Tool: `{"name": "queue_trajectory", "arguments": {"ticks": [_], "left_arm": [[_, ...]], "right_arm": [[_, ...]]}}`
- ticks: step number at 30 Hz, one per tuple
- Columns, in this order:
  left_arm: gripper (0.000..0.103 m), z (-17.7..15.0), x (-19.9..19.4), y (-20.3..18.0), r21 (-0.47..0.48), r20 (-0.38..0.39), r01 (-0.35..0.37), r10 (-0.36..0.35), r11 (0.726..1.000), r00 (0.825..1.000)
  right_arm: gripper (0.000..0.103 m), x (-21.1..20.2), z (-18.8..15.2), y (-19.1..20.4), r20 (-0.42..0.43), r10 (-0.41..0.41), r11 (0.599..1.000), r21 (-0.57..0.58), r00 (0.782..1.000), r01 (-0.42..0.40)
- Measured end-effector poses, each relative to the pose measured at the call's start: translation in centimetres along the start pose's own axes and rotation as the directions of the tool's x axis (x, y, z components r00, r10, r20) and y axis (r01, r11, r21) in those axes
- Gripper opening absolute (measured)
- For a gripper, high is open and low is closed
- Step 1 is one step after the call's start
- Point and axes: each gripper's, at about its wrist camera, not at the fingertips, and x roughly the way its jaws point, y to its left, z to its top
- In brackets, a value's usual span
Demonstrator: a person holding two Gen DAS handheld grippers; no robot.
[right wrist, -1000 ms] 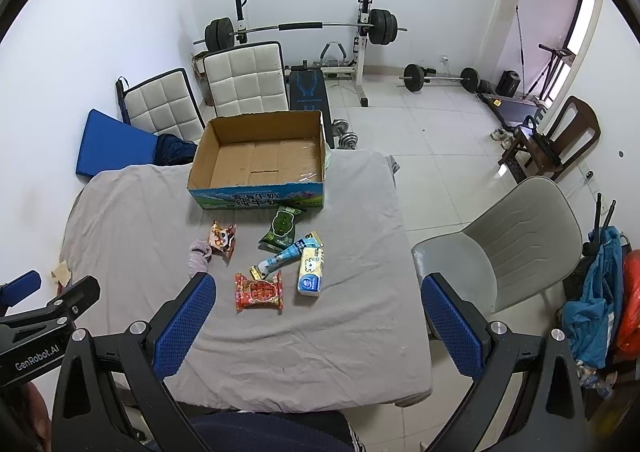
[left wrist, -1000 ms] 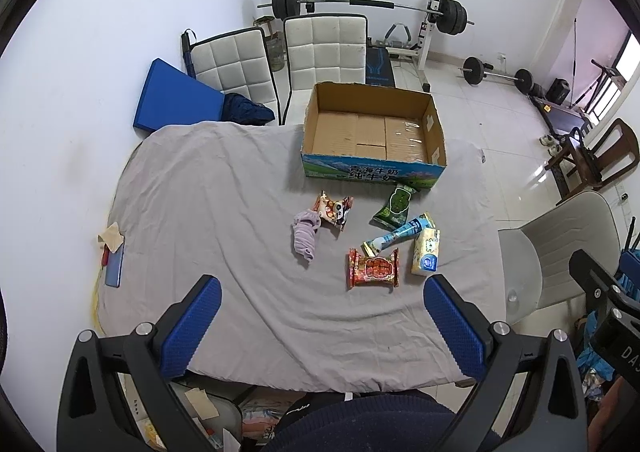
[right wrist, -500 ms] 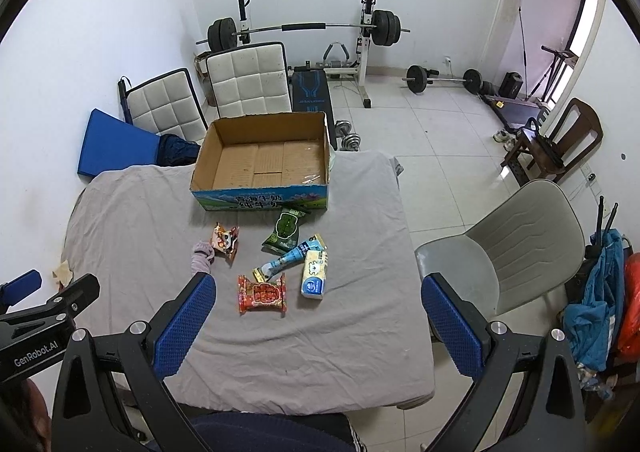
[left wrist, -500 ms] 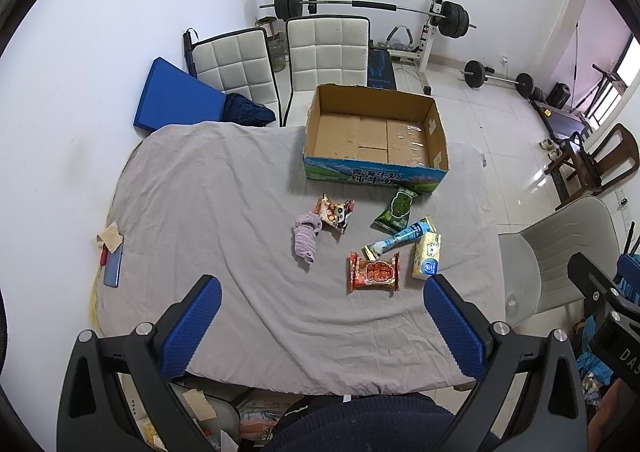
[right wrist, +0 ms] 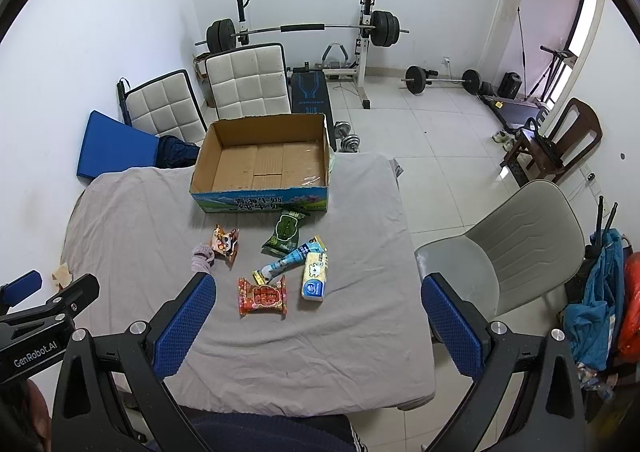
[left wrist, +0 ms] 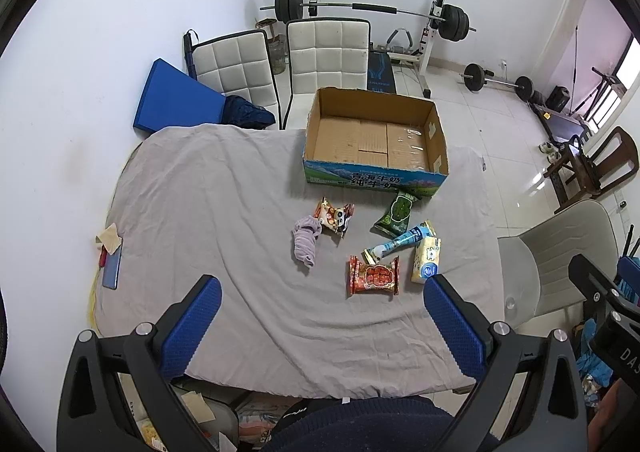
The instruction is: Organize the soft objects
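Left wrist view
Left gripper [left wrist: 320, 306]: jaws spread wide, nothing between them, held high above the near part of the table [left wrist: 192, 188].
Red snack packet [left wrist: 373, 276]: lies flat on the grey cloth, just beyond the gap between the fingers, nearer the right finger.
Tissue pack [left wrist: 427, 260]: just beside the red packet, close to the right fingertip in this view (not touching it).
Blue tube [left wrist: 400, 242]: slanted, one end meeting the red packet's top edge.
Green packet [left wrist: 398, 212]: just in front of the cardboard box [left wrist: 376, 108].
Purple sock [left wrist: 306, 240]: crumpled, touching the panda snack bag [left wrist: 334, 217].
Box: open, only its bare floor shows.
Hard to make out: print on the packets is too small to read.

Right wrist view
Right gripper [right wrist: 316, 312]: jaws wide apart, grasping nothing, above the table's near edge.
Red snack packet [right wrist: 263, 297]: between the fingers, nearer the left one.
Tissue pack [right wrist: 315, 276]: beside it, lengthwise toward the box [right wrist: 260, 198].
Purple sock [right wrist: 203, 257]: partly hidden behind the left fingertip.
Left gripper [right wrist: 36, 306]: cut off at the left edge (its jaws unseen here).
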Motion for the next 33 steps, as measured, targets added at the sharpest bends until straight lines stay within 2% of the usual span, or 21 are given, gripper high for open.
{"name": "queue_trajectory", "arguments": {"ticks": [33], "left_arm": [[0.103, 0.12, -0.09, -0.33, -0.024, 0.005, 0.000, 0.000, 1.000, 1.000]], "right_arm": [[0.103, -0.05, 0.57, -0.09, -0.001, 0.026, 1.000, -0.011, 1.000, -0.026]]}}
